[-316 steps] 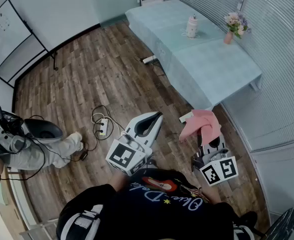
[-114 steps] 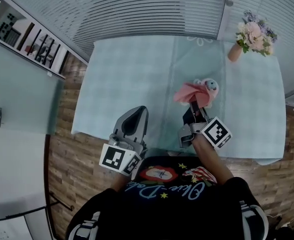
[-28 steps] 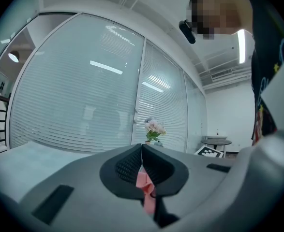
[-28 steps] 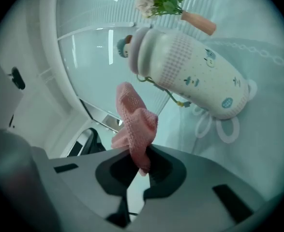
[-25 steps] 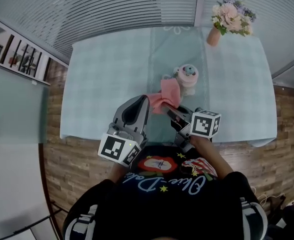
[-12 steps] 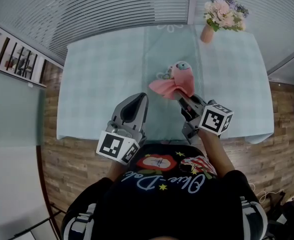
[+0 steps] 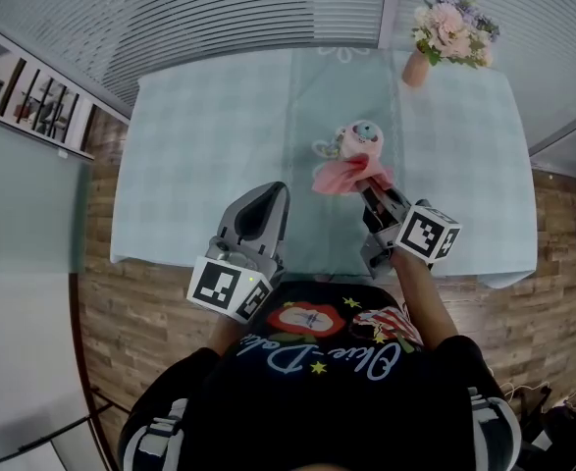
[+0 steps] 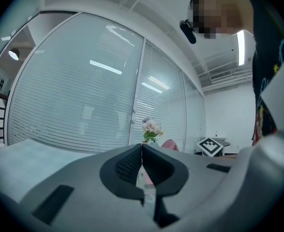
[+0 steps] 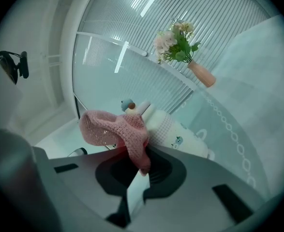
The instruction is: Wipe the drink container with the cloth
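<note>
A white drink container (image 7: 365, 138) with a blue lid stands on the table (image 7: 199, 145). In the right gripper view the container (image 9: 175, 129) sits just past the jaws. My right gripper (image 7: 368, 190) is shut on a pink knitted cloth (image 7: 345, 177), which lies against the container's near side. That cloth (image 9: 116, 128) droops over my right gripper (image 9: 138, 167) and hides the container's left part. My left gripper (image 7: 277, 191) hovers over the table's near edge, shut on nothing, left of the cloth. In its own view the left gripper (image 8: 142, 151) has both jaws together.
A light blue cloth covers the table. A pink vase of flowers (image 7: 448, 29) stands at the far right corner, also seen as flowers (image 9: 176, 41). Slatted blinds (image 7: 258, 8) run behind the table. Wood floor (image 7: 96, 292) lies on both sides.
My right gripper has carried the pink cloth from the container's left side across its near face toward the right. The left gripper has stayed put, shut.
</note>
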The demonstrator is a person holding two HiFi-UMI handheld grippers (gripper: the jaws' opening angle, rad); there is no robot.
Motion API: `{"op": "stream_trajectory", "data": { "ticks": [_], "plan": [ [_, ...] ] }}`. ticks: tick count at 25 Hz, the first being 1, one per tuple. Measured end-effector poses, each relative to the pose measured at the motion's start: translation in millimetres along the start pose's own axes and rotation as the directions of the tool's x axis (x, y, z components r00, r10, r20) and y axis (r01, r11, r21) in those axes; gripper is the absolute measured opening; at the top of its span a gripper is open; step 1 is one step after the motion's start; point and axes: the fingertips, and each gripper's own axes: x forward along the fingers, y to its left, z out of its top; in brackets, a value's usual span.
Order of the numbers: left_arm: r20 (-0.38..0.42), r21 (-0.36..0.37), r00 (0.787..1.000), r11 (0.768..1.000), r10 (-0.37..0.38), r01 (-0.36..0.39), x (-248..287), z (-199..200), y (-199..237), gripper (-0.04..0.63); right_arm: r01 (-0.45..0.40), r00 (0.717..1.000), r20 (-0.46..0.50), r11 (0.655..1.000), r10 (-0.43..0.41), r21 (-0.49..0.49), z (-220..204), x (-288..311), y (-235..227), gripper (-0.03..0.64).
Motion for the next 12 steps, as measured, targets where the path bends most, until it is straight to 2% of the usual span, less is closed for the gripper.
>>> {"op": "stream_trajectory", "data": {
  "ticks": [12],
  "plan": [
    [-0.001,0.002,1.0,1.0,0.02,-0.02,-2.3,-1.0,3.5,0.005,0.048,0.997,-0.055,0.999,-0.048,-0.001,-18.1,4.9,-24.1,0.012]
  ]
}}
